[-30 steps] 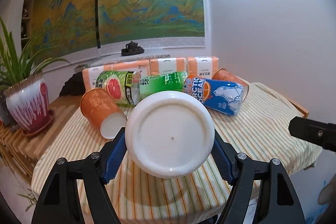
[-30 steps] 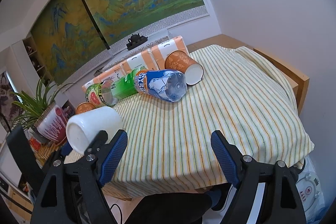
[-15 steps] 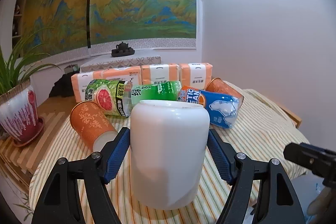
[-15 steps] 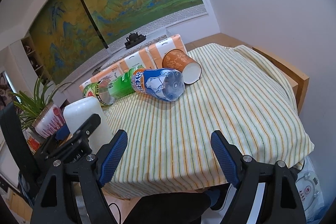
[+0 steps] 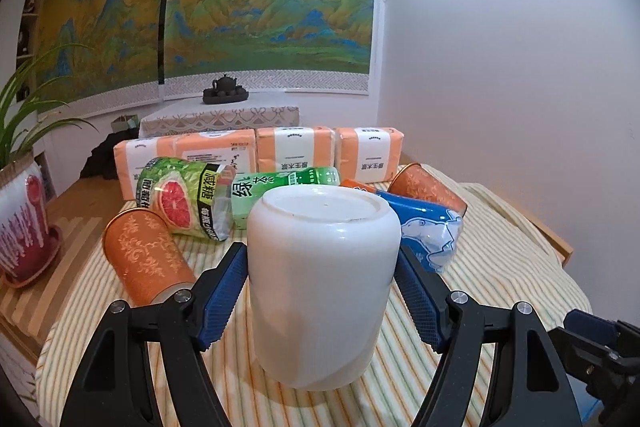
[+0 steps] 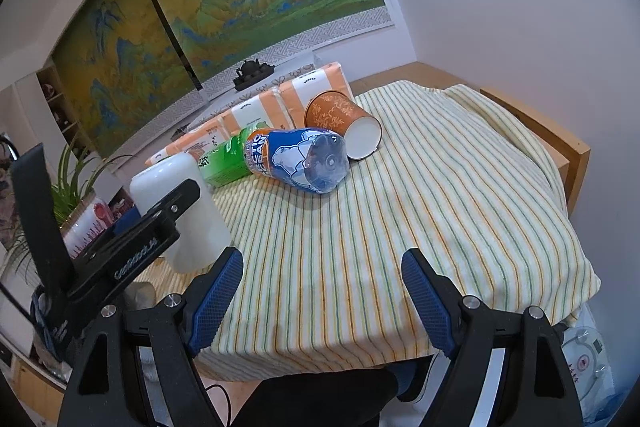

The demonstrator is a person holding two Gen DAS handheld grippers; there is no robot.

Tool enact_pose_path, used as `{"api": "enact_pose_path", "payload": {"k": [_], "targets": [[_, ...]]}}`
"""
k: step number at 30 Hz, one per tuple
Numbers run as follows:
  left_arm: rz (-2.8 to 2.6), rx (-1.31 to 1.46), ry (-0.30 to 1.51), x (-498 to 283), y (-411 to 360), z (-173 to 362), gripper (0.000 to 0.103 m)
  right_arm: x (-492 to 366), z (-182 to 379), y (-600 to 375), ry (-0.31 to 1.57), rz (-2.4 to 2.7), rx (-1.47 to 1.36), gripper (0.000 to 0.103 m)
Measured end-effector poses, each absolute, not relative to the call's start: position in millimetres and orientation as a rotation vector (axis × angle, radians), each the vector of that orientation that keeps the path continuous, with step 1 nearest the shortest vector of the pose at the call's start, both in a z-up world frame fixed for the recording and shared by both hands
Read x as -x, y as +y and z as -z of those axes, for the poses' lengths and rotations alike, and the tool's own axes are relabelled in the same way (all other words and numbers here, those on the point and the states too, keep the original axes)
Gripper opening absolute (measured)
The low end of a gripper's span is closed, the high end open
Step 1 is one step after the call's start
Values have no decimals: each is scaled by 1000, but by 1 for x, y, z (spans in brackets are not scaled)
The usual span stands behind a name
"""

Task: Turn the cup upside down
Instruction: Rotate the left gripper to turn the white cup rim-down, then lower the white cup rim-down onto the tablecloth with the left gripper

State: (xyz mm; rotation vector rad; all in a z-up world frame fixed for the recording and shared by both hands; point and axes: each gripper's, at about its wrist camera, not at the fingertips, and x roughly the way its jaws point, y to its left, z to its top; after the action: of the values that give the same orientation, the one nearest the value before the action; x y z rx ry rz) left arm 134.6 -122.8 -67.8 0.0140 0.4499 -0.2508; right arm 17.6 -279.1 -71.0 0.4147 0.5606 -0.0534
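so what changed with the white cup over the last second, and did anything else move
The left gripper turned the white cup from lying on its side, base toward the camera, to base-up, and lowered it onto the striped tablecloth. Its pads still flank the cup; whether they still grip it is unclear. The right gripper stayed open and empty, and the bottles and orange cups did not move.

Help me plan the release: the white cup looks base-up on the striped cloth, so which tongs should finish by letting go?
Left. The left tongs flank the white cup, which stands base-up on the striped cloth, so they likely just open and back off. The right tongs are open, empty and off to the side.
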Motion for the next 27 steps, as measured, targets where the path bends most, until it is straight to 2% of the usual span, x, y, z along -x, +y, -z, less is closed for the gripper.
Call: {"api": "enact_pose_path", "payload": {"k": [27], "targets": [[246,-26,525,-154,-121,77,77,-21,69,-277,546,79,-380,78]]}}
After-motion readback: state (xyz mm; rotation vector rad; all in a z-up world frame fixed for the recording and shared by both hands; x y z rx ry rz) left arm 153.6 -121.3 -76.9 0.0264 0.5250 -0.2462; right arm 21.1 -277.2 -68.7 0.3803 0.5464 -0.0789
